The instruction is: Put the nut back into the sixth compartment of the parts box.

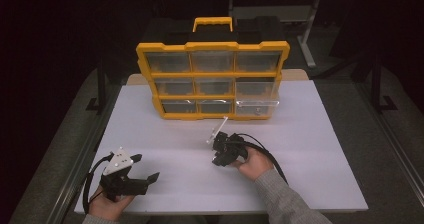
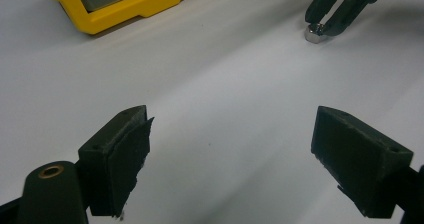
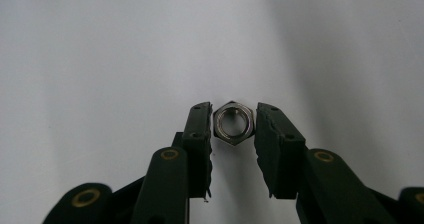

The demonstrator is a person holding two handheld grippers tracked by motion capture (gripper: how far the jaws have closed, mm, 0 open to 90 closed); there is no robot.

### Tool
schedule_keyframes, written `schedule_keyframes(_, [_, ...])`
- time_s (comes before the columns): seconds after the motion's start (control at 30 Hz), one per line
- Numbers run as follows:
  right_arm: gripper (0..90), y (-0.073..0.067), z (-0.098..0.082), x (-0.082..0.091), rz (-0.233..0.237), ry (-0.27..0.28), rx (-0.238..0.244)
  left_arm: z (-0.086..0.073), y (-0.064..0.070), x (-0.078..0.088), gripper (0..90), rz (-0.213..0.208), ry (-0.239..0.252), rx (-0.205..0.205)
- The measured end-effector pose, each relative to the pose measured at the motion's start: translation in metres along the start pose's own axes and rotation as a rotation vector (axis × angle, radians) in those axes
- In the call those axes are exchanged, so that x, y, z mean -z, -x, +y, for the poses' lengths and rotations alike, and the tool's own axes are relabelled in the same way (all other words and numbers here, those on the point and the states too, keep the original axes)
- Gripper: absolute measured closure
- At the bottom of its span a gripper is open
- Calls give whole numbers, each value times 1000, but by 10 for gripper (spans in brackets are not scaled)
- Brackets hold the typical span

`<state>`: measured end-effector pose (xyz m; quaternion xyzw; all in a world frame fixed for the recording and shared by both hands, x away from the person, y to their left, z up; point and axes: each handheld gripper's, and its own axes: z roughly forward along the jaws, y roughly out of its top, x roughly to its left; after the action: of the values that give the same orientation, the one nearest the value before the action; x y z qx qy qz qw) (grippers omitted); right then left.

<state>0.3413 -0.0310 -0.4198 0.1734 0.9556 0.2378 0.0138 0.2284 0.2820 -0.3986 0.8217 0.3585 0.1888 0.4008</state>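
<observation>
Right tongs [image 3: 234,126] pinch nut [image 3: 233,123] on surface [image 1: 310,149], in front of yellow organizer [image 1: 212,79]. Left tongs [image 2: 230,154] spread, nearer person, well apart from organizer.

In the high view the right gripper [image 1: 218,146] is a dark knot over the white bench [image 1: 310,154], and its jaws and whatever lies between them are too small to make out. The clear drawers of the yellow organiser [image 1: 213,68] are too dim and small to show their contents. In the left gripper view that organiser [image 2: 120,4] is cut off by the top edge, leaving one corner and part of a drawer front. The right gripper [image 2: 327,19] is cut off at the top too, and the small metal piece [image 2: 313,34] at its jaws is blurred. In the right gripper view the bottom edge cuts off the right gripper's [image 3: 233,125] body, and the jaws cover the side flats of the hex nut [image 3: 233,124].
</observation>
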Motion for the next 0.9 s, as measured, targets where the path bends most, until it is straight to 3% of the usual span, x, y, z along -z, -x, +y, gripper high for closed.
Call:
schedule_keyframes(0.6, [687,-2,3,-9,-19,-19,26,0,1,-1,152,0,8,10])
schedule_keyframes(0.9, [690,8,1,-6,36,-2,-9,0,1,-1,152,0,6,11])
